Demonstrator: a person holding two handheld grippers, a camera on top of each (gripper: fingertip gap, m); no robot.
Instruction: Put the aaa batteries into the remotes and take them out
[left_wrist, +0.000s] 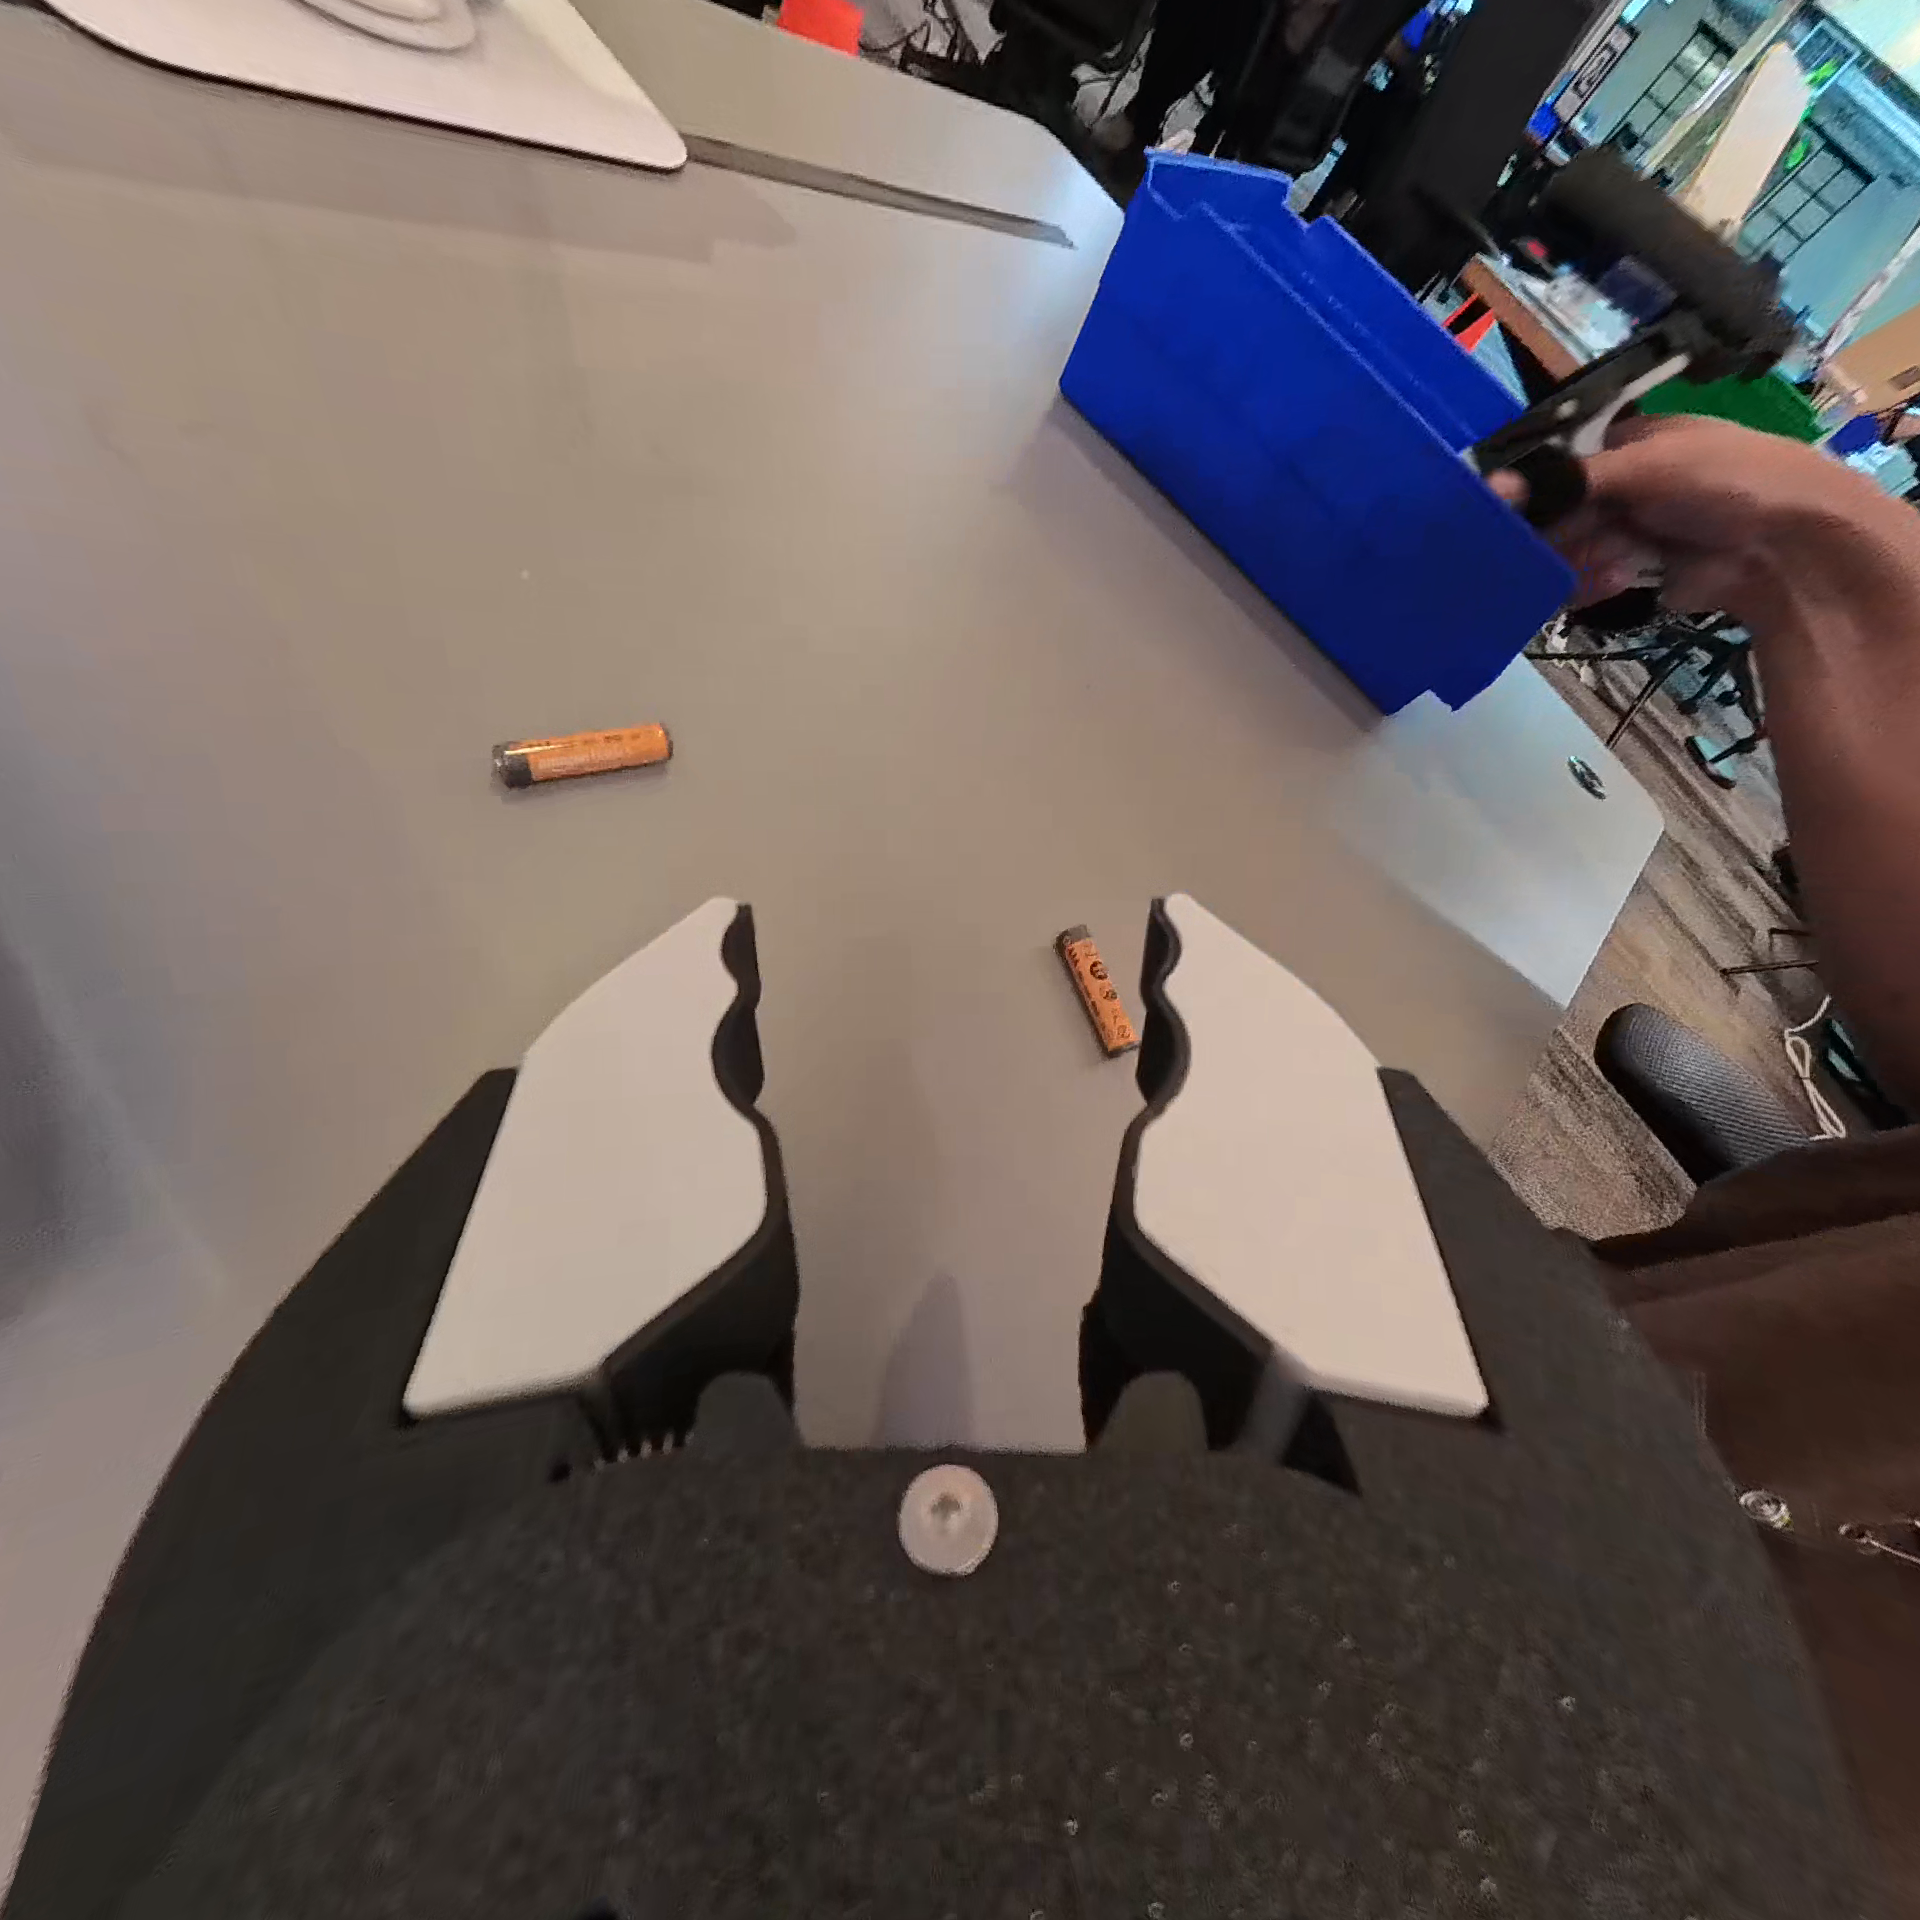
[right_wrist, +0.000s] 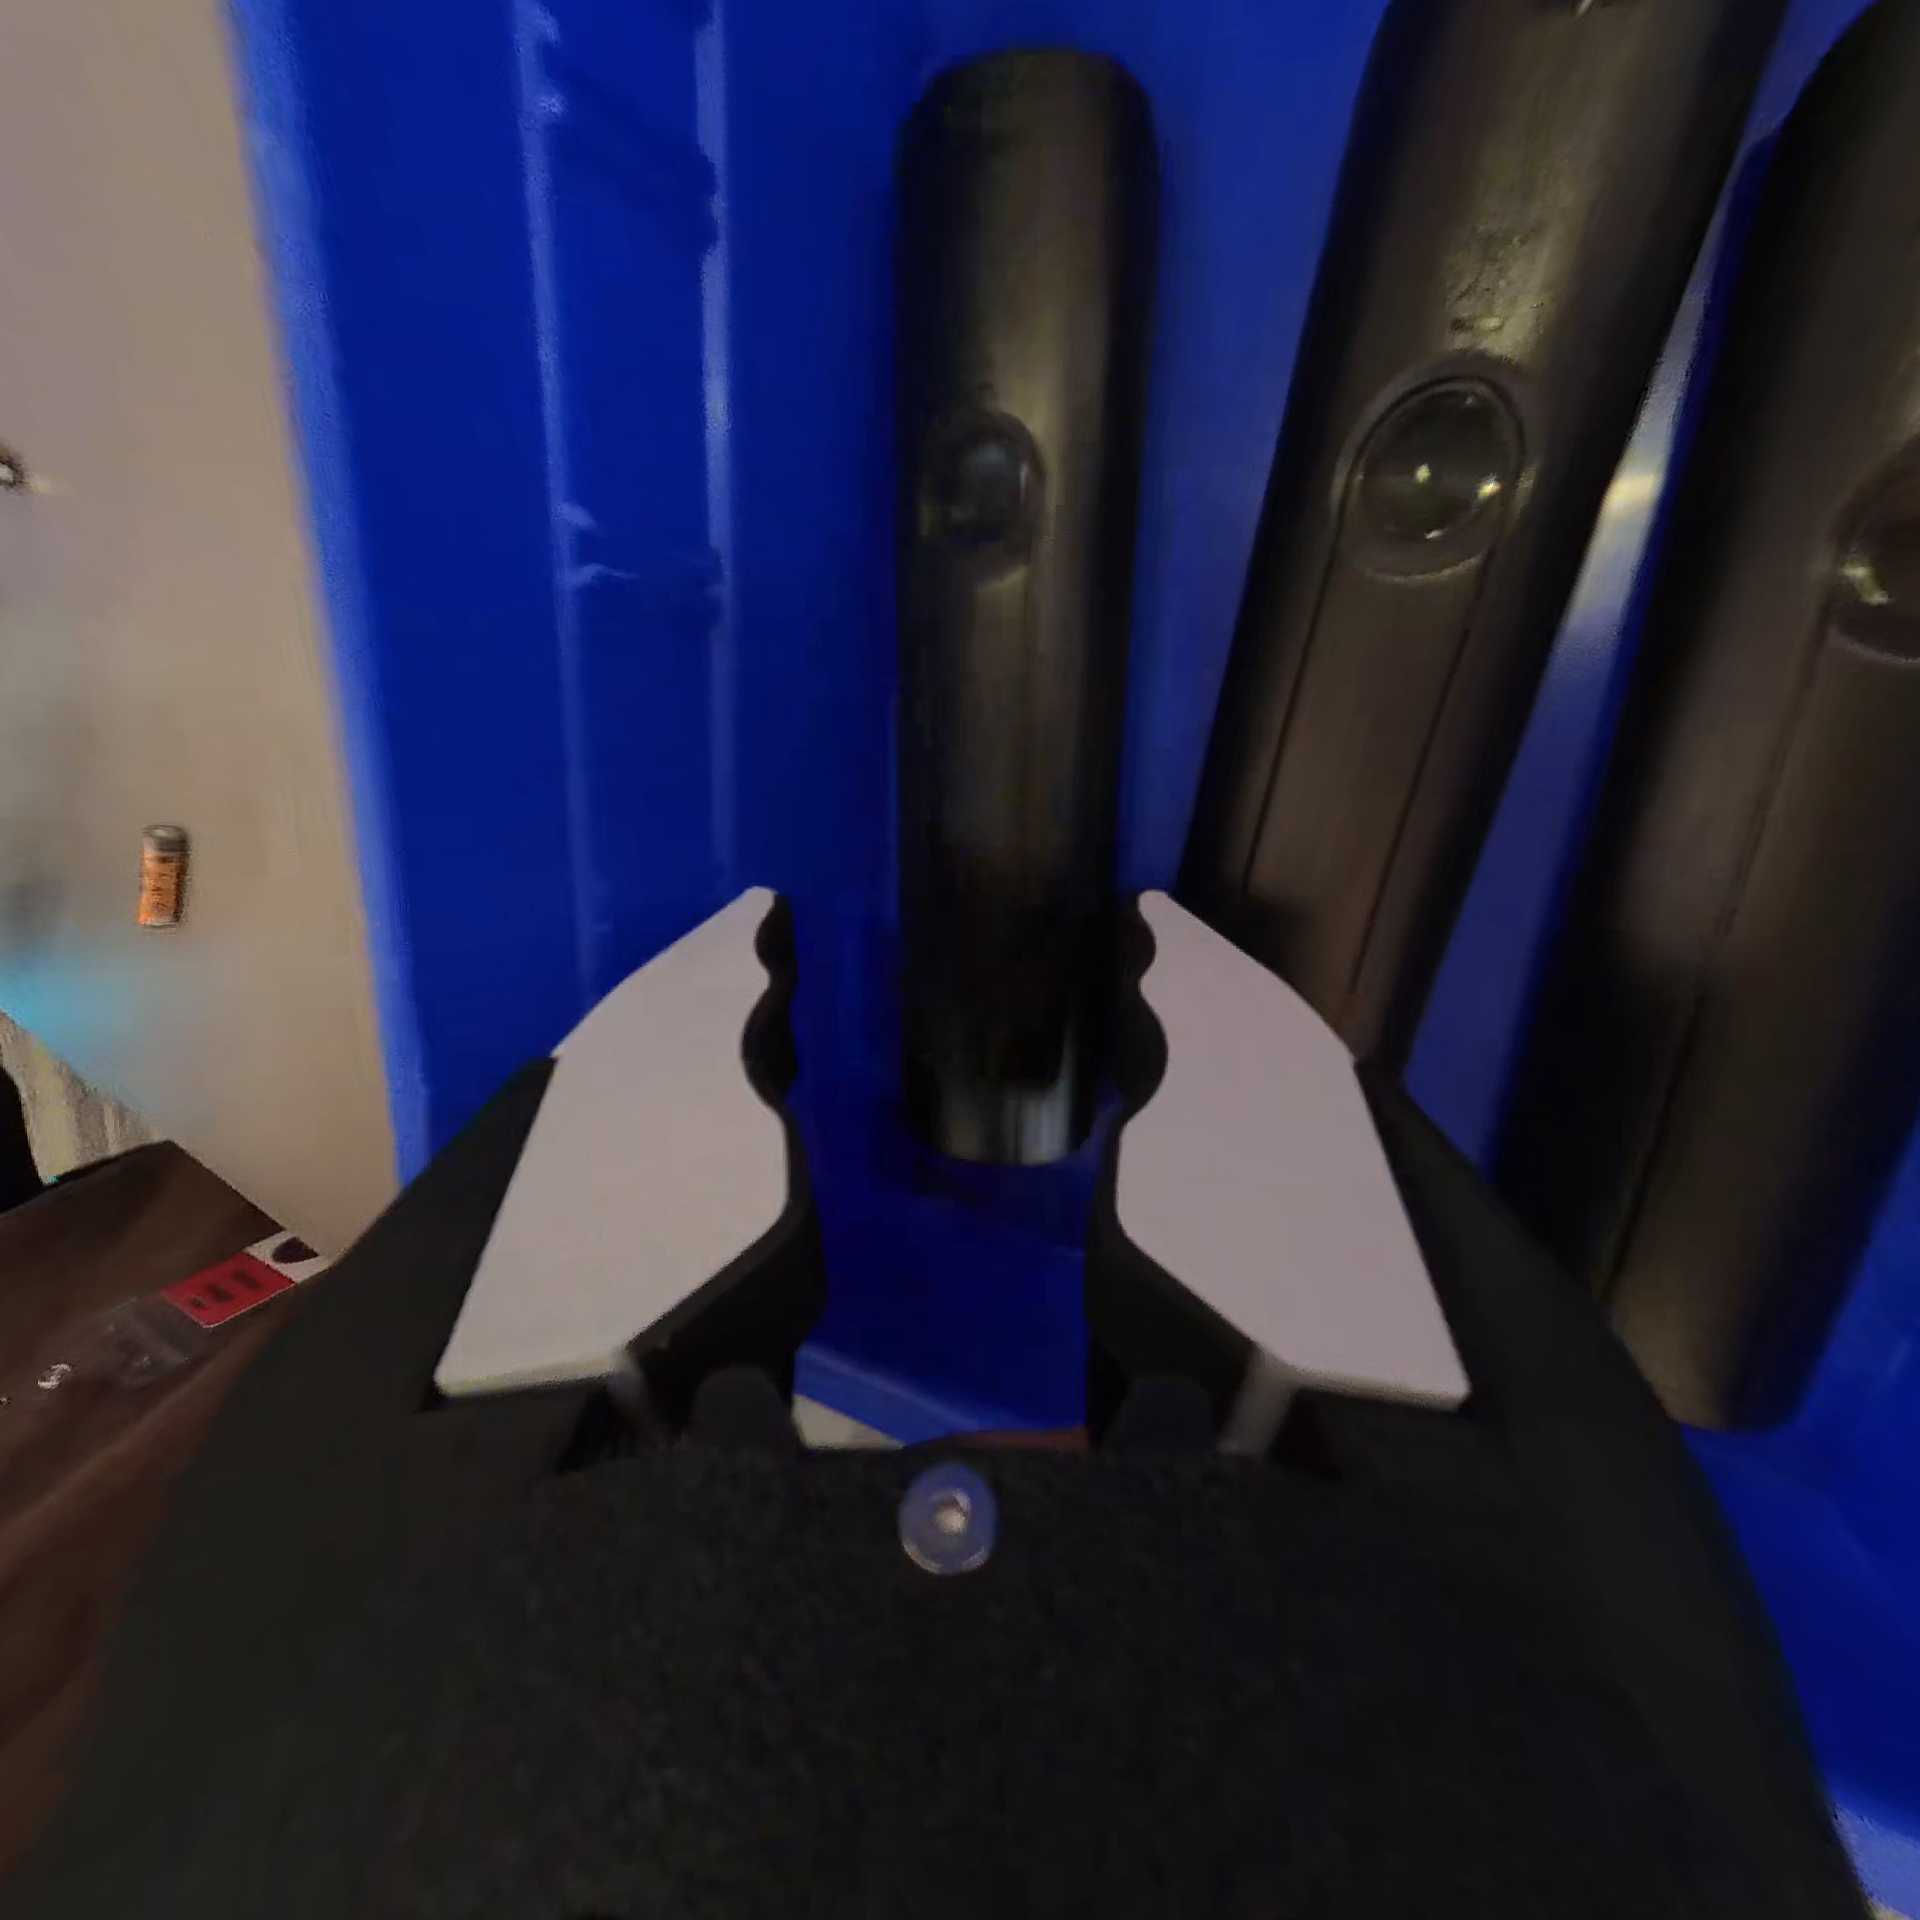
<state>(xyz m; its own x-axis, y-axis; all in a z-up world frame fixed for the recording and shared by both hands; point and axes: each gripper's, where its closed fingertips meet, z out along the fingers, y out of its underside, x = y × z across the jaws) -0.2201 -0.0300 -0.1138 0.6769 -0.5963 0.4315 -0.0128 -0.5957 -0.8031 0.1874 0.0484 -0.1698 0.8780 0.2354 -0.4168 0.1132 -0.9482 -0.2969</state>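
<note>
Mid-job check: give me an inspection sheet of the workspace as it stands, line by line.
Surface: grey table, bare around the batteries.
Job's things: two orange batteries lie loose, far battery and near battery; three black remotes stand side by side in the blue bin, leftmost remote nearest the fingers.
Clutter: white mat at the far edge.
Grippers: left gripper open and empty above the table; right gripper open, straddling the leftmost remote's lower end, contact unclear.
Cables: a white cord on the floor.
Surroundings: office chair, blurred room behind.
</note>
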